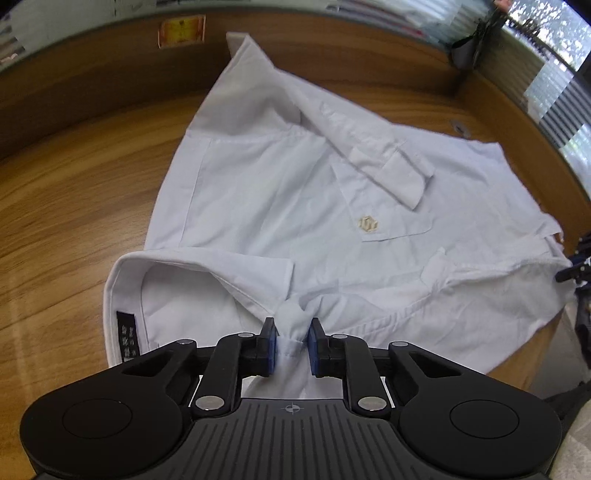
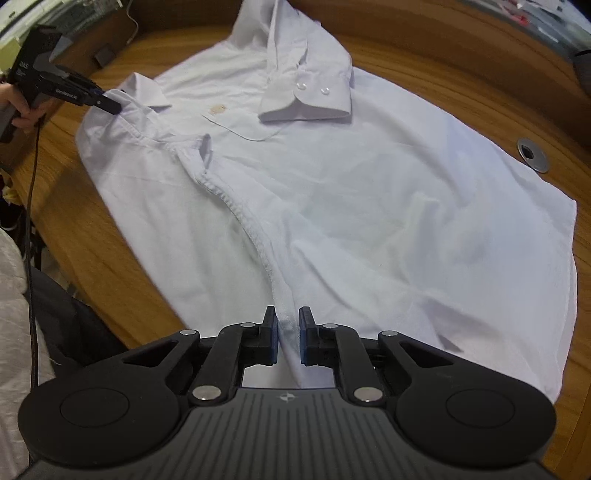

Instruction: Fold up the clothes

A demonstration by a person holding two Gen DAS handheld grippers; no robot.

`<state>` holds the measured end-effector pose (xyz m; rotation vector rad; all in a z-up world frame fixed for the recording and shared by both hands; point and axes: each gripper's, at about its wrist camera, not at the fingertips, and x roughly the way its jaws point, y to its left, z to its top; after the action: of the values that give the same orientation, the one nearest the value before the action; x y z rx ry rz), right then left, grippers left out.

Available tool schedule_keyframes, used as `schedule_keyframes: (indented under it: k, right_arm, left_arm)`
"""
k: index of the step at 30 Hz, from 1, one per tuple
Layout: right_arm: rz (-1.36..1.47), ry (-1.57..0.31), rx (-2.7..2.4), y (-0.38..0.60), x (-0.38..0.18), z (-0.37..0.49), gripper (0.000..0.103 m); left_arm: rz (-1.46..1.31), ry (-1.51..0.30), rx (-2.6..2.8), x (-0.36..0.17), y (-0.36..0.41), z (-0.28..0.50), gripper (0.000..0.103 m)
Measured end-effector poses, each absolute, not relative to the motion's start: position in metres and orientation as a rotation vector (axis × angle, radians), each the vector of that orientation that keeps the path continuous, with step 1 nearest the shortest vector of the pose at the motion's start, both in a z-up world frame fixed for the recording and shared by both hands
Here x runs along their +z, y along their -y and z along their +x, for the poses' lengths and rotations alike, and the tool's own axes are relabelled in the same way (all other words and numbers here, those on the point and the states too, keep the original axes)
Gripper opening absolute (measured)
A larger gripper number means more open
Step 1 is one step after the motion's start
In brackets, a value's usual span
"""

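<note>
White shirt (image 2: 332, 192) lay spread on the wooden counter (image 1: 74, 177), one sleeve (image 2: 306, 85) folded across its chest, the left hand-held gripper (image 1: 291, 345) pinching collar-side fabric and the right hand-held gripper (image 2: 287, 341) clamping the near hem, probably to tension a fold.

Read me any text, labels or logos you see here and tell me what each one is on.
Black collar label: pale characters, too blurred to read.
Pocket emblem: gold hexagon, no letters legible.
Sticker on the wooden wall: print too small.
Left gripper: white lettering on its body, too blurred.
</note>
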<state>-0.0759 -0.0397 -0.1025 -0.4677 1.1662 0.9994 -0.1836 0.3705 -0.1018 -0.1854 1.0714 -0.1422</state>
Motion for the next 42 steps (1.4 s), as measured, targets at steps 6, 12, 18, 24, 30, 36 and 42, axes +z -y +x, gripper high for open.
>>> schedule_keyframes:
  k: [6, 12, 18, 24, 30, 36, 42]
  right_arm:
    - [-0.441, -1.152, 1.025, 0.068, -0.089, -0.138, 0.01]
    - [-0.407, -1.224, 0.974, 0.093, -0.114, -0.19, 0.013]
    - [-0.363, -1.328, 0.869, 0.109, -0.146, -0.226, 0.02]
    - [-0.344, -1.414, 0.778, 0.114, -0.153, -0.248, 0.035]
    - [-0.289, -1.315, 0.606, 0.121, -0.14, -0.263, 0.035]
    - [-0.225, -1.139, 0.417, 0.12, -0.106, -0.242, 0.035]
    - [-0.212, -1.046, 0.274, 0.114, -0.103, -0.192, 0.043]
  left_arm:
    - [-0.231, -1.03, -0.146, -0.08, -0.355, -0.242, 0.016]
    - [-0.252, -1.078, -0.158, -0.092, -0.342, -0.299, 0.019]
    - [-0.264, -1.138, -0.182, -0.109, -0.346, -0.327, 0.027]
    - [-0.301, -1.046, -0.206, -0.08, -0.353, -0.325, 0.05]
    - [-0.206, -1.02, -0.275, -0.073, -0.333, -0.299, 0.059]
    - [-0.149, -1.026, -0.349, -0.075, -0.314, -0.276, 0.061]
    - [-0.154, -1.009, -0.348, -0.069, -0.299, -0.266, 0.064]
